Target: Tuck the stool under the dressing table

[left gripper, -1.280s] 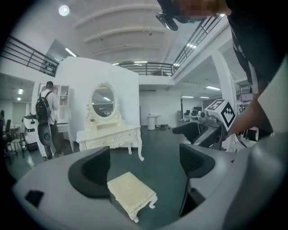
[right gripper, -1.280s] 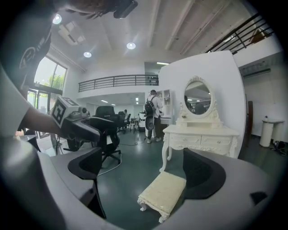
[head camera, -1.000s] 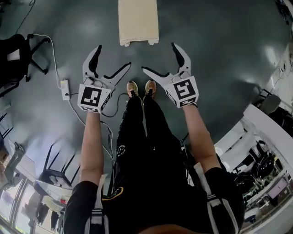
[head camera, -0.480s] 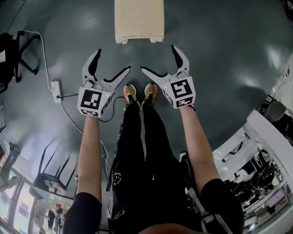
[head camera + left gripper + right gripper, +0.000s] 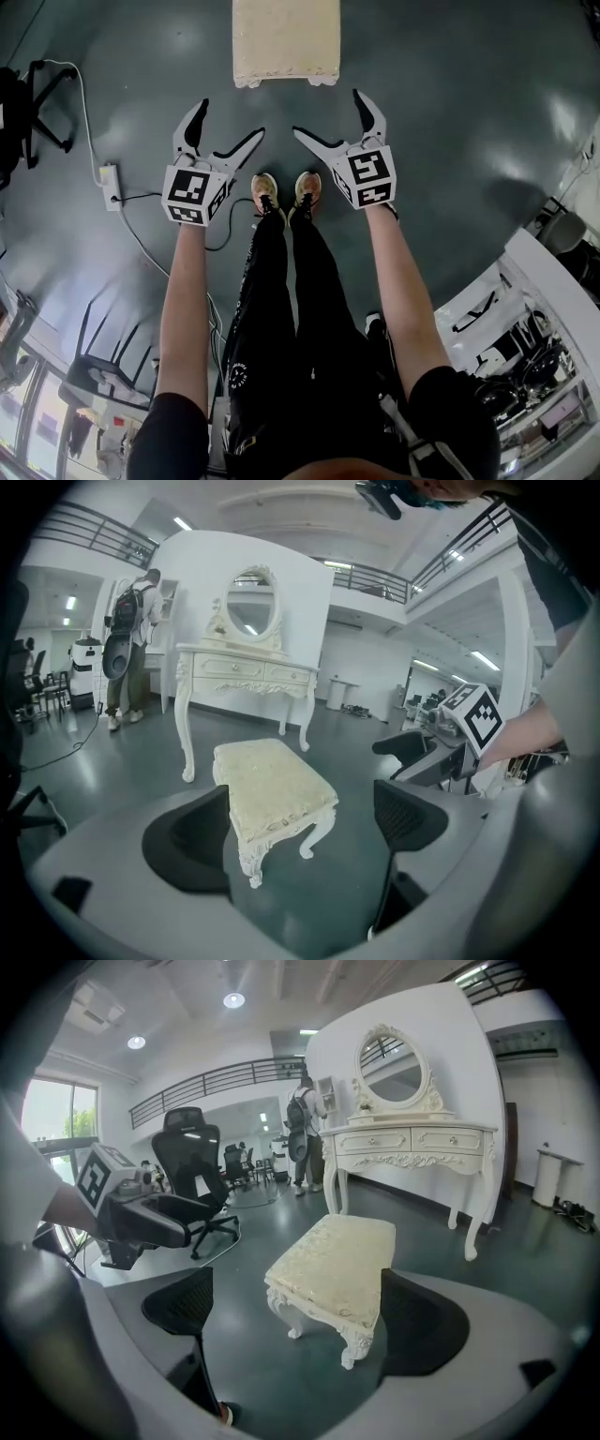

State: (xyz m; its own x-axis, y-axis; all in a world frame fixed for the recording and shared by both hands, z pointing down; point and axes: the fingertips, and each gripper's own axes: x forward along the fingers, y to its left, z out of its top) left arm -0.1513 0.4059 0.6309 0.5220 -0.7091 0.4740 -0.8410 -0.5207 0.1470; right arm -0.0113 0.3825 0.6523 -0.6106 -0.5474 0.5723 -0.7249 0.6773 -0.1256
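A cream cushioned stool with carved white legs stands on the dark floor ahead of my feet. The stool fills the middle of the left gripper view, and the stool shows likewise in the right gripper view. Behind it stands the white dressing table with an oval mirror, also seen as the dressing table from the right. My left gripper and right gripper are both open and empty, short of the stool, one at each side.
A power strip and cable lie on the floor at left. A black office chair stands left of the stool. A person with a backpack stands beside the dressing table. White desks are at right.
The stool has come nearer in the head view as I stepped forward. Both grippers stay open and have risen slightly toward it.
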